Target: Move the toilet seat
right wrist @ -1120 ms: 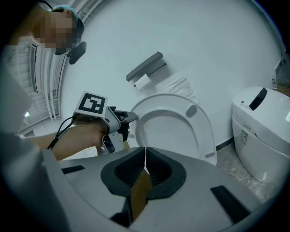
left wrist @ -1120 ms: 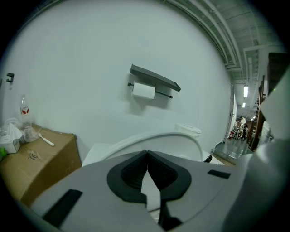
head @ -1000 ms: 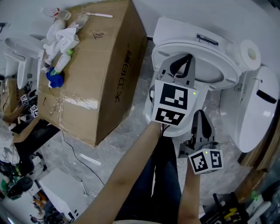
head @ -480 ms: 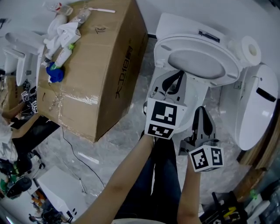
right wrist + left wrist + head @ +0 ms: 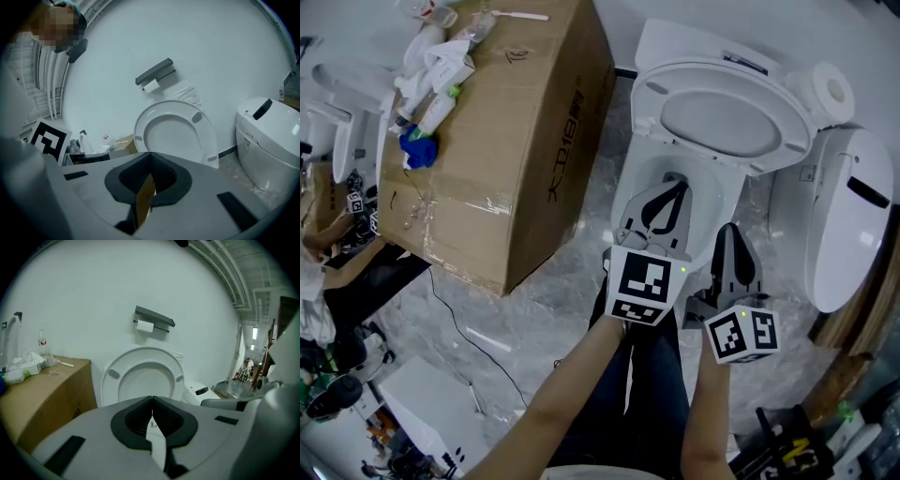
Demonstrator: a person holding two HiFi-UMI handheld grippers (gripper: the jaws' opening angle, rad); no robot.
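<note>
**Head view:** I hold my left tool (image 5: 672,187) low over the mouth of the open white ceramic bowl (image 5: 712,187). My right tool (image 5: 727,234) is just beside it, nearer and to the right. Both are clenched on nothing. The white oval plastic toilet seat (image 5: 722,117) stands raised at the bowl's far end, against the tank and well apart from both tools. I judge it leans back far enough to rest by its own weight, so neither tool needs to hold it. A large brown cardboard box (image 5: 497,141) stands to the left.

**Left gripper view:** The jaws meet edge to edge with nothing between them. Above them the seat (image 5: 147,378) shows me its underside, with two grey bumpers on the ring. Its long axis runs upward from the hinge end, which is hidden behind my tool, to the rounded front edge on top. That edge sits just below the grey wall-mounted paper holder (image 5: 154,317).

**Right gripper view:** The jaws are pressed together here too. The brown in the slot below the tips I take for the box beyond, not something held. The seat (image 5: 173,133) again faces near, with its front edge uppermost. It looks slanted, likely because my tool is rolled. A second white toilet (image 5: 269,136) stands to the right.
</note>
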